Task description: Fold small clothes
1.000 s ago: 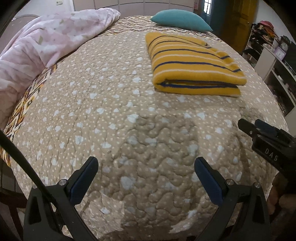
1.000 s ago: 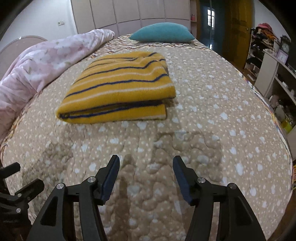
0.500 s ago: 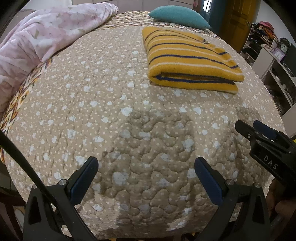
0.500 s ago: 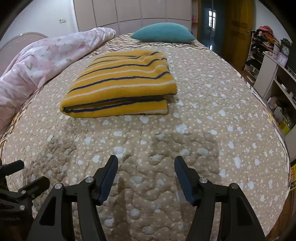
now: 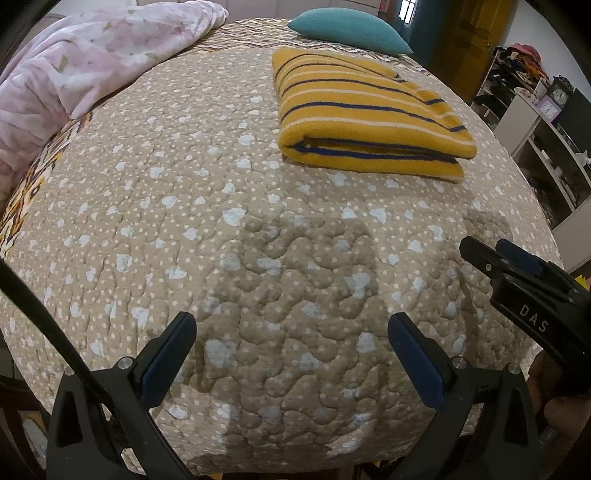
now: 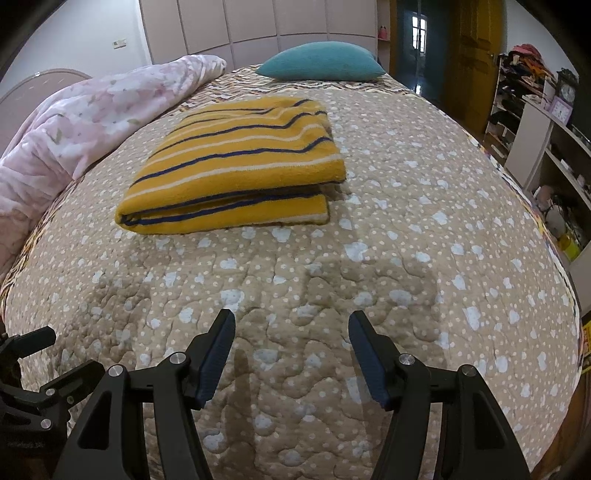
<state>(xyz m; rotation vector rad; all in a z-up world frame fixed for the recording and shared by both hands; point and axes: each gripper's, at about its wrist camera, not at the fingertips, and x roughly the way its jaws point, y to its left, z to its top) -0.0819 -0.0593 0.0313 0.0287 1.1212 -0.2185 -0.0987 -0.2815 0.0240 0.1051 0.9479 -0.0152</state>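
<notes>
Folded sweater [image 6: 236, 166] lies on bed [image 6: 406, 221]; left tool [image 5: 291, 354] and right tool [image 6: 291, 350] spread, empty. Fold apparently complete; next, fetch another garment.

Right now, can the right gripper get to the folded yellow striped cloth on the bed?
Probably yes. The right gripper is open and empty, and only bare dotted quilt lies between it and the folded yellow striped cloth.

a home bedroom. shown by a bed [image 6: 424, 206] under a tan quilted spread with white hearts, a teal pillow [image 6: 321, 61] at its far end, a pink floral comforter [image 6: 99, 110] bunched along its left side, pale wardrobe doors [image 6: 251, 26] beyond the pillow, cluttered open shelves [image 6: 546, 147] right of the bed.
</notes>
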